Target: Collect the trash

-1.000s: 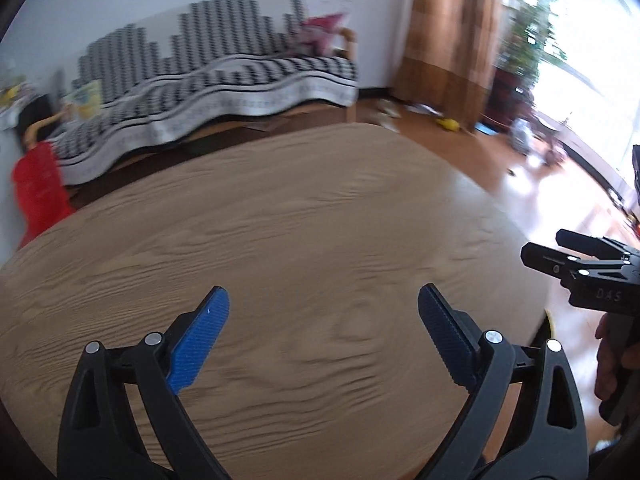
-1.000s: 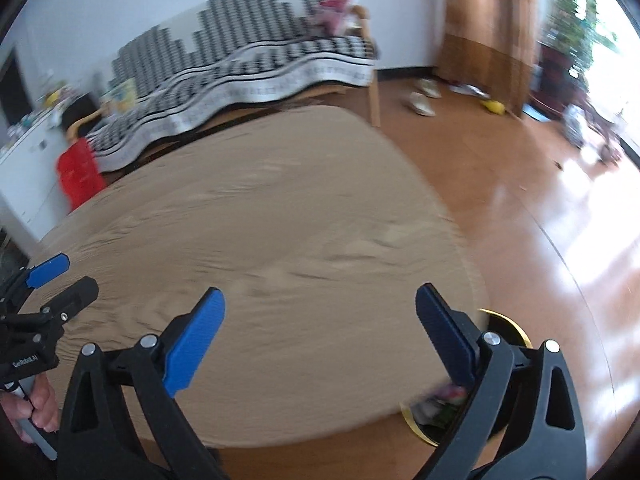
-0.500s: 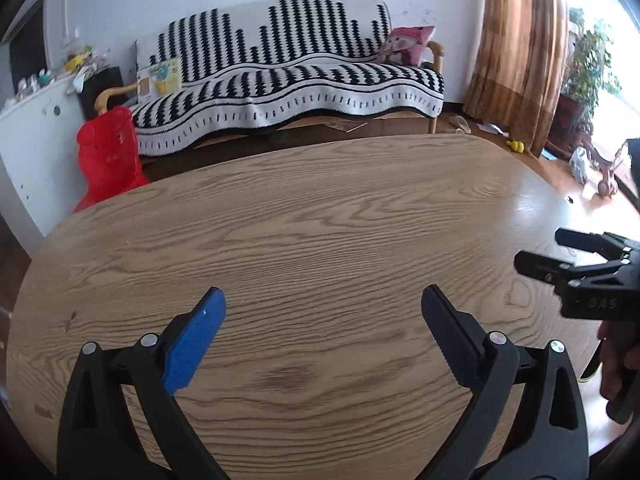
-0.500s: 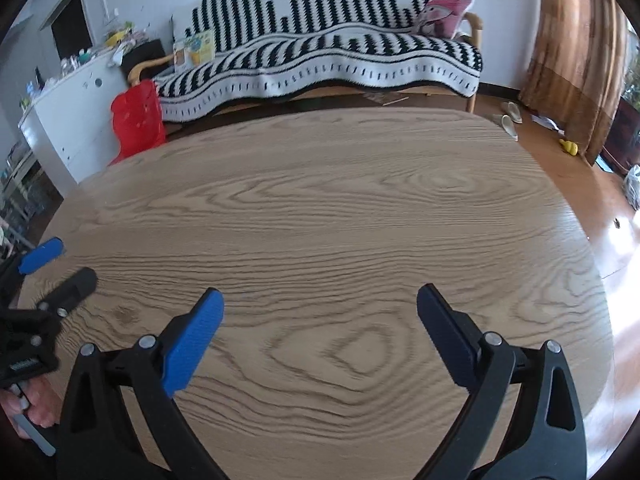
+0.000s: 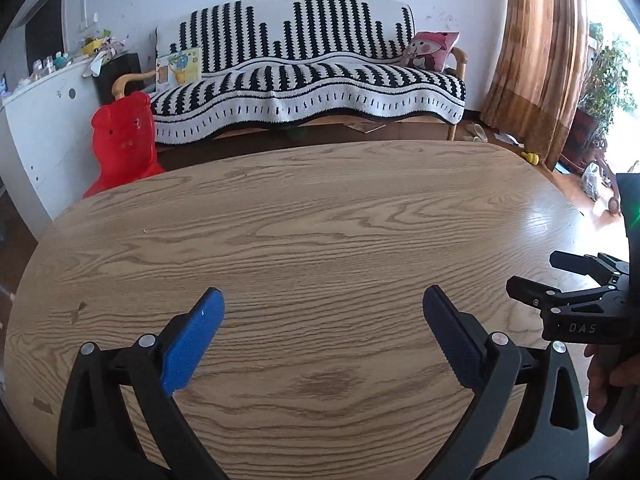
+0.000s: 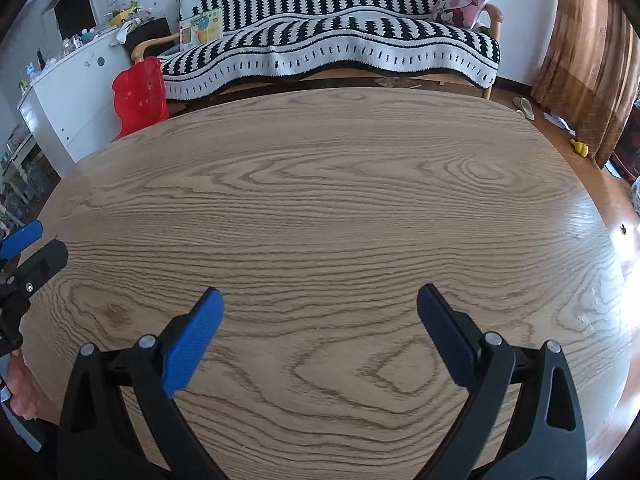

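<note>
Left gripper (image 5: 322,312) held low over near edge of wooden table (image 5: 320,220), jaws spread wide, nothing between the blue pads (image 5: 192,340). Right gripper (image 6: 320,310) in same posture over same table, jaws likewise wide apart and holding nothing. Each tool seen at edge of other's view: right gripper at far right of left wrist view, with part of a hand on its handle; left gripper at far left of right wrist view.

No trash seen on table in either view. Small dark fleck or chip noted near left edge of tabletop (image 5: 82,306); nature unclear at this resolution. Glare on right end of table.

Beyond far edge of table: red plastic chair (image 5: 122,142) shaped like an animal, on floor at left. White cabinet (image 5: 44,120) further left, cluttered top. Sofa (image 5: 312,76) with black-and-white striped cover against far wall. Picture book (image 5: 179,66) propped at its left end, pink cushion (image 5: 432,50) at its right end. Brown curtain (image 5: 536,64) at far right, potted plant (image 5: 608,76) beside it by bright window. Slippers (image 5: 476,134) and small yellow toy (image 5: 530,157) on wooden floor near curtain foot, with other small items scattered there, possibly litter, too small to identify.
</note>
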### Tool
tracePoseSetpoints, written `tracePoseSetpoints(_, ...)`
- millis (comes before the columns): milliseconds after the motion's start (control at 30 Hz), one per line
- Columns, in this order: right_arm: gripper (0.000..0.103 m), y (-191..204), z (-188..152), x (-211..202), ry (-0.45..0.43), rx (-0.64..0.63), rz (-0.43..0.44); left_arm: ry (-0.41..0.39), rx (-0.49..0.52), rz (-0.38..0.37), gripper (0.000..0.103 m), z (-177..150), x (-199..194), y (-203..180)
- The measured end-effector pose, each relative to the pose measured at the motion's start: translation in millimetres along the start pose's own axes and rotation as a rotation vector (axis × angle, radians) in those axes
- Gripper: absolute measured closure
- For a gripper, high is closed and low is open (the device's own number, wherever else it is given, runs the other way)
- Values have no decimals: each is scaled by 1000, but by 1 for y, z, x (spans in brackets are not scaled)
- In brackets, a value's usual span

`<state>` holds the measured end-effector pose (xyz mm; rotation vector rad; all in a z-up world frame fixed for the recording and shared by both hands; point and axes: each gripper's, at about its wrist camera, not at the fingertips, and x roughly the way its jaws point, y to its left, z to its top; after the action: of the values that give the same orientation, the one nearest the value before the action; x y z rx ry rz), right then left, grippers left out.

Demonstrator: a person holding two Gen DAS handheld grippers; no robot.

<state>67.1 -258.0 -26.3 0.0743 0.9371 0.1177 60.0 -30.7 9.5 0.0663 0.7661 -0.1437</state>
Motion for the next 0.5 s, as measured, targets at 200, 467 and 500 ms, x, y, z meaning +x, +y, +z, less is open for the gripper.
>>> tracePoseSetpoints(200, 9, -2, -1, -3, -2, -2, 4, 10, -32, -7, 7, 1, 0, 2)
tracePoseSetpoints(467, 9, -4, -2, -6, -7, 1, 2, 16, -43, -2, 7, 1, 0, 2)
tracePoseSetpoints(500, 9, -4, -2, -7, -8, 1, 2, 18, -44, -2, 7, 1, 0, 3)
